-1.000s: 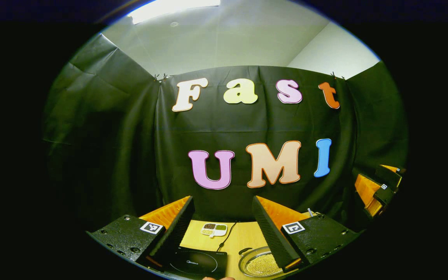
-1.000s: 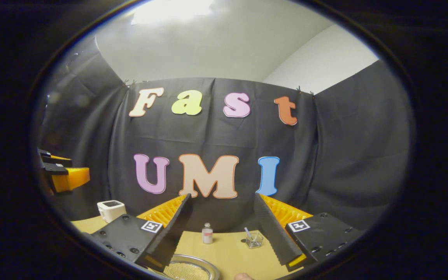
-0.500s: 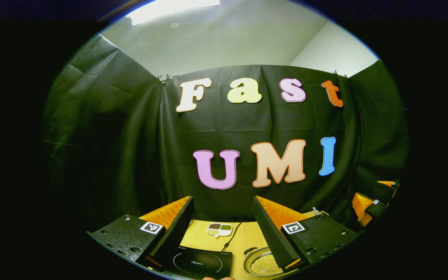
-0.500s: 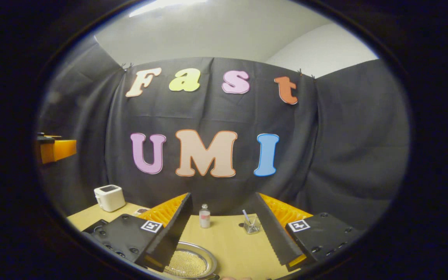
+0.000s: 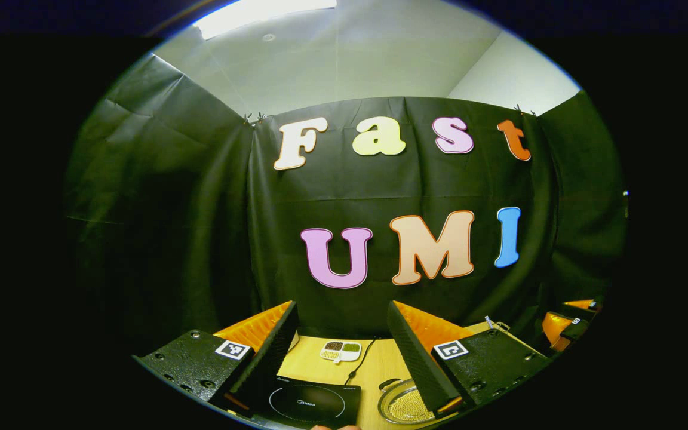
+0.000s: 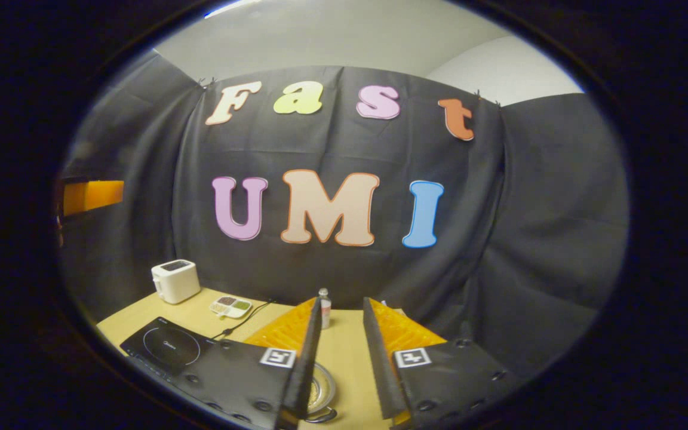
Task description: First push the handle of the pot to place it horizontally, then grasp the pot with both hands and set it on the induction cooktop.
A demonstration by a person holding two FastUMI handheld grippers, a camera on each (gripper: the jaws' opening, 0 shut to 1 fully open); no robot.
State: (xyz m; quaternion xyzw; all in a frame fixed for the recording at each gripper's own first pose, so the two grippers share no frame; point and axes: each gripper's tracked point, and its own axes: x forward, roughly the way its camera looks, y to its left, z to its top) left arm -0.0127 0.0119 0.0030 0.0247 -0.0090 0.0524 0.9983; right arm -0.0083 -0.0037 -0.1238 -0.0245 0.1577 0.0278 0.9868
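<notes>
Table (image 6: 344,352): cooktop (image 6: 168,347), pot (image 6: 320,391), perhaps toaster (image 6: 175,280).

Both views face the back wall, sharing the cooktop (image 5: 308,404)

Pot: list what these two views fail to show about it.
- Pot, left gripper view: its right side is hidden behind the left gripper's own finger, its near rim cut by the picture's edge.
- Pot, right gripper view: a sliver shows between the right gripper's fingers.
- Pot handle: its direction is too cut off to judge.

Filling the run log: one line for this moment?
left hand-held gripper: open | right hand-held gripper: open | pot: beside induction cooktop, ungrasped
</notes>
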